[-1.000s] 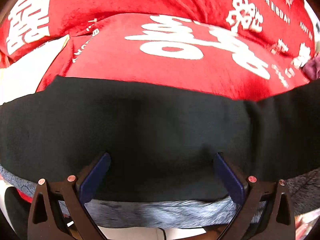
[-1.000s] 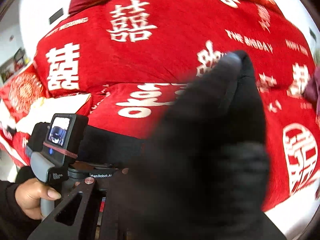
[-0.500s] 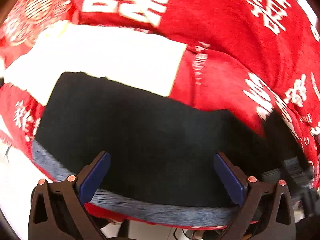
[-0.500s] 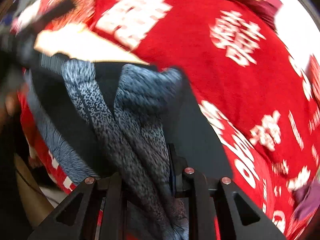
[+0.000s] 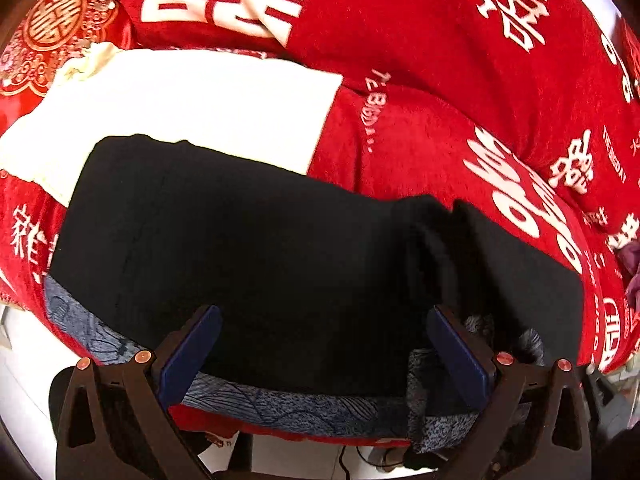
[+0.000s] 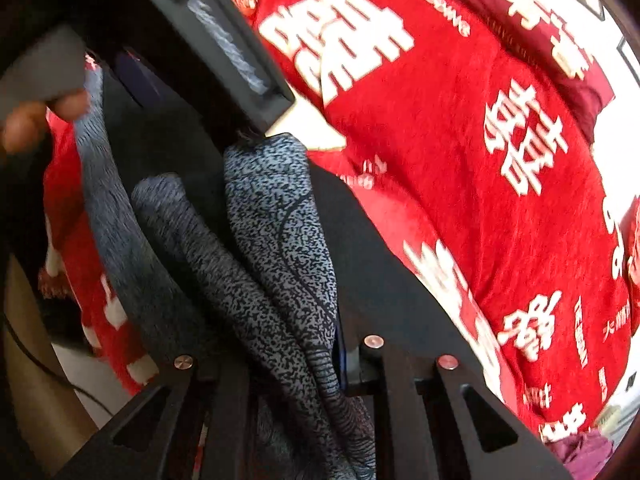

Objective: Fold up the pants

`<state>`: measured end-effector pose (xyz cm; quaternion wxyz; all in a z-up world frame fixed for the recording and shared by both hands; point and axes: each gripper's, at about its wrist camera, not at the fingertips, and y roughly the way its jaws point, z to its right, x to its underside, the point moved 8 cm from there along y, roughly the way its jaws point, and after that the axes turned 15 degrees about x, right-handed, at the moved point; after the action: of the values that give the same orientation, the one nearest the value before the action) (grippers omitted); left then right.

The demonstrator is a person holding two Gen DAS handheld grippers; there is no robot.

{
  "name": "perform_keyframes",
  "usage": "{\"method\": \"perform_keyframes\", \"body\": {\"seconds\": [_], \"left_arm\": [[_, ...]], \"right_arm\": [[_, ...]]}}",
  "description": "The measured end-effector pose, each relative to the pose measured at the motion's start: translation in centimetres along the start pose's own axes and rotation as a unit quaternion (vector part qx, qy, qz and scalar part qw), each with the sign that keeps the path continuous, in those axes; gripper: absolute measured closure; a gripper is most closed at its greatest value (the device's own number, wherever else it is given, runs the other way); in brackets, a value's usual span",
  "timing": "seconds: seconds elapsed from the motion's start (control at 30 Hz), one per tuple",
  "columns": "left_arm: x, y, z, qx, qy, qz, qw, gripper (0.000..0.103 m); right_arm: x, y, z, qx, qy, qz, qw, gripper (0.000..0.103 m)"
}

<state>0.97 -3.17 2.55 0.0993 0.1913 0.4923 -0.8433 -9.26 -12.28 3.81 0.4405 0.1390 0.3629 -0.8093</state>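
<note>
Black pants (image 5: 280, 240) with a grey speckled lining lie flat across the red bed cover (image 5: 440, 80). My left gripper (image 5: 324, 340) hovers over their near edge, open, with its blue pads (image 5: 192, 348) wide apart and nothing pinched. In the right wrist view, my right gripper (image 6: 288, 340) has a bunched fold of the pants, lining (image 6: 276, 240) outward, between its jaws, which are closing on it. The fold hides its fingertips. The left gripper's black body (image 6: 224, 40) and the hand (image 6: 40, 116) holding it sit close at the upper left.
A white sheet (image 5: 200, 104) lies beyond the pants' left end. A red pillow (image 6: 540, 32) lies at the far side of the bed. A purple cloth (image 6: 580, 452) lies at the right edge. Pale floor (image 5: 24, 360) and a cable show below the bed's near edge.
My left gripper slid along the pants toward their left end, still open. My right gripper rolled and dropped with its fold of pants, ending close beside the left gripper with the grey lining showing.
</note>
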Motion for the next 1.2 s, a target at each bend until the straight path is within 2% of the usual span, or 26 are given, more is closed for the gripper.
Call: {"method": "perform_keyframes", "body": {"seconds": [0.07,0.13,0.17,0.2,0.27,0.3,0.33,0.43,0.53,0.63,0.67,0.73,0.77,0.8,0.83,0.93,1.03,1.07,1.2], "left_arm": [[0.1,0.7,-0.6,-0.005,-0.007,-0.011,0.9999,0.000],[0.4,0.9,-1.4,-0.018,-0.020,-0.017,0.9995,0.000],[0.5,0.8,-1.6,-0.016,-0.025,-0.018,0.9994,0.000],[0.5,0.5,-1.5,-0.015,-0.024,-0.016,0.9995,0.000],[0.5,-0.1,-1.0,-0.018,-0.019,-0.009,0.9996,0.000],[0.4,-0.3,-0.8,-0.017,-0.016,-0.005,0.9997,0.000],[0.3,-0.6,-0.4,-0.016,-0.012,-0.001,0.9998,0.000],[0.3,-0.6,1.2,-0.008,-0.002,0.001,1.0000,0.000],[1.6,0.5,4.4,0.020,0.028,-0.019,0.9992,0.000],[3.9,2.1,8.3,0.046,0.081,-0.046,0.9947,0.000],[4.6,2.6,9.3,0.051,0.096,-0.054,0.9926,0.000],[6.2,4.1,10.7,0.059,0.125,-0.079,0.9874,0.000],[6.8,5.1,10.9,0.060,0.130,-0.095,0.9851,0.000],[7.6,6.7,10.5,0.053,0.128,-0.121,0.9829,0.000],[8.0,7.8,9.5,0.034,0.117,-0.136,0.9831,0.000],[7.9,7.8,9.5,0.026,0.130,-0.120,0.9840,0.000],[7.9,7.7,9.5,0.025,0.131,-0.122,0.9835,0.000],[7.9,7.7,9.5,0.025,0.130,-0.122,0.9837,0.000],[8.1,7.8,9.5,0.019,0.131,-0.119,0.9840,0.000]], "right_arm": [[0.6,0.8,-1.4,0.004,-0.036,0.001,0.999,0.087],[2.4,2.8,-3.4,-0.002,-0.064,-0.034,0.997,0.081],[2.4,2.7,-3.6,0.012,-0.062,-0.019,0.998,0.080],[2.3,2.4,-3.5,0.018,-0.061,-0.016,0.998,0.075],[2.1,1.3,-2.9,-0.014,-0.043,-0.029,0.999,0.054],[1.8,0.4,-2.2,-0.037,-0.023,-0.025,0.999,0.035],[1.7,-0.9,-1.2,-0.053,0.000,-0.015,0.998,0.021],[1.9,-4.2,2.5,-0.103,0.083,0.001,0.991,0.020],[3.5,-5.4,6.8,-0.152,0.184,-0.014,0.971,0.020],[7.6,-3.5,9.3,-0.176,0.246,-0.066,0.951,0.020],[9.3,-3.0,9.3,-0.191,0.264,-0.093,0.941,0.020],[12.8,-1.8,8.0,-0.250,0.298,-0.150,0.909,0.021],[14.6,-0.8,7.4,-0.260,0.310,-0.178,0.897,0.021],[15.6,-0.2,7.2,-0.258,0.318,-0.188,0.893,0.021],[16.0,-0.1,7.5,-0.257,0.331,-0.183,0.889,0.021],[15.2,-0.6,9.0,-0.267,0.353,-0.174,0.879,0.020],[14.5,-1.7,10.4,-0.249,0.342,-0.152,0.893,0.020],[14.1,-1.7,11.4,-0.245,0.346,-0.141,0.895,0.020],[12.2,-0.1,14.3,-0.242,0.376,-0.105,0.888,0.020]]}}
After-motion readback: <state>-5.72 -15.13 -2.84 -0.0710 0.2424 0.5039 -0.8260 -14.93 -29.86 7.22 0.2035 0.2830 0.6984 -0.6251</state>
